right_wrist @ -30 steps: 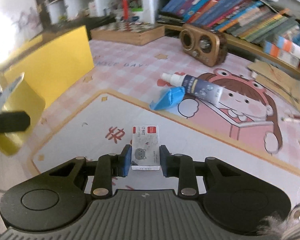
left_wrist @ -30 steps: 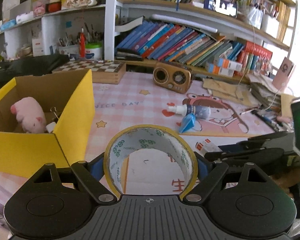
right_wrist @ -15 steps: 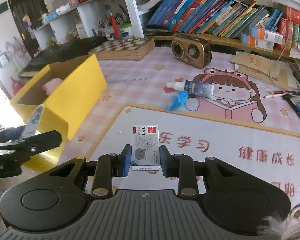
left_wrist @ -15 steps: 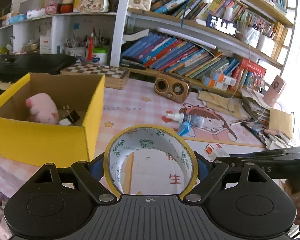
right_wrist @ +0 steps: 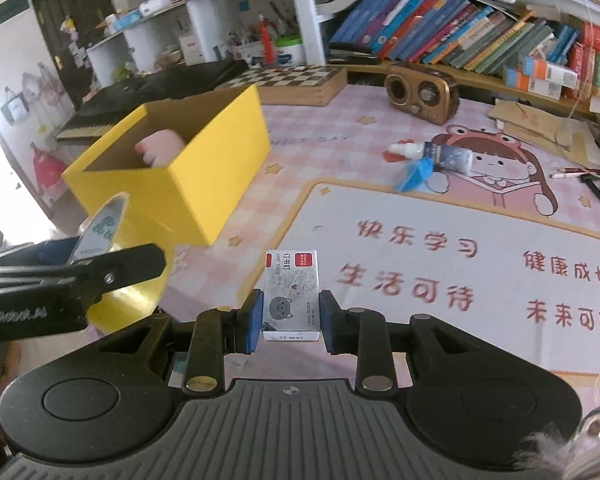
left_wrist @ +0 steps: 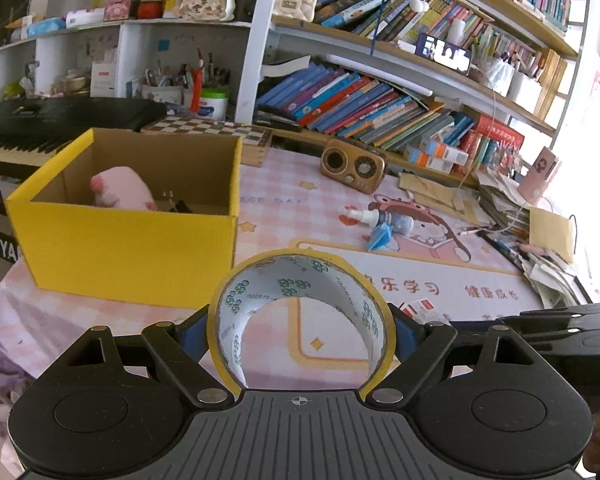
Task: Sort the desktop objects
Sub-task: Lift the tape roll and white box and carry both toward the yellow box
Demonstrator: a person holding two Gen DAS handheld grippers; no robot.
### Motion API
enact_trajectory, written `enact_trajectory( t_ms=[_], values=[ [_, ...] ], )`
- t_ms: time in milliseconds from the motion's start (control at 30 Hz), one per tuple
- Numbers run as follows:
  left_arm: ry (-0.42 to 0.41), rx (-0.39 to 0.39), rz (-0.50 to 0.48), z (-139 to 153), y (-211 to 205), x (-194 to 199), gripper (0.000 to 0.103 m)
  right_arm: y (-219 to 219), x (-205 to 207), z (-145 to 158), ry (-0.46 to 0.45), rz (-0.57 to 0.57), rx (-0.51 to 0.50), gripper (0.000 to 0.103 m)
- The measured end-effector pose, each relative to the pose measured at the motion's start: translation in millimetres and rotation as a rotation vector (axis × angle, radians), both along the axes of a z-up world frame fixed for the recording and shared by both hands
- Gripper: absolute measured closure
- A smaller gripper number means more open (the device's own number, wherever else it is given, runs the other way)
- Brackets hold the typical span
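Observation:
My left gripper (left_wrist: 300, 326) is shut on a yellow tape roll (left_wrist: 300, 276), held in the air in front of the yellow box (left_wrist: 132, 248); the roll also shows in the right wrist view (right_wrist: 100, 228). The box (right_wrist: 204, 172) holds a pink plush toy (left_wrist: 120, 194) and a black binder clip (left_wrist: 178, 205). My right gripper (right_wrist: 291, 322) is shut on a small white staples box (right_wrist: 291, 292), held above the mat. A spray bottle (right_wrist: 436, 154) and a blue wrapper (right_wrist: 414, 170) lie on the mat at the right.
A brown retro radio (left_wrist: 354, 166) and a chessboard box (left_wrist: 220, 132) stand behind the mat. Bookshelves (left_wrist: 380, 108) line the back. Papers and cables (left_wrist: 532, 216) pile at the right edge. A black keyboard (left_wrist: 40, 128) sits left of the box.
Both grippers have risen and pulled back from the desk, each keeping its object. The yellow box now sits farther ahead and lower in both views.

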State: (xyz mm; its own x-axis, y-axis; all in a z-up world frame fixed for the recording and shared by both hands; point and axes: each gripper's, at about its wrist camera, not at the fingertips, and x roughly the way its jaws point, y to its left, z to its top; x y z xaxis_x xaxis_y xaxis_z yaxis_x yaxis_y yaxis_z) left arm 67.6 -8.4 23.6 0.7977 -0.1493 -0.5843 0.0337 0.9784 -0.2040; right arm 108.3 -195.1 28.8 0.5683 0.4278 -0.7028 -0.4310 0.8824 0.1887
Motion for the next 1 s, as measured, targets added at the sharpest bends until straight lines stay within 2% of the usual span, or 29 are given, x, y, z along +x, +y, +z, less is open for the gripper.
enact_trajectory(
  t_ms=[367, 700, 1000],
  values=[
    [0.005, -0.018, -0.026, -1, 26, -31, 0.016, 31, -41, 3, -0.017, -0.004, -0.027, 0.076],
    [0.001, 0.023, -0.054, 2, 41, -55, 0.016, 56, -69, 1, -0.017, 0.001, -0.032, 0.076],
    [0.006, 0.034, -0.028, 1, 65, -73, 0.016, 83, -85, 0, -0.019, 0.034, -0.023, 0.076]
  ],
)
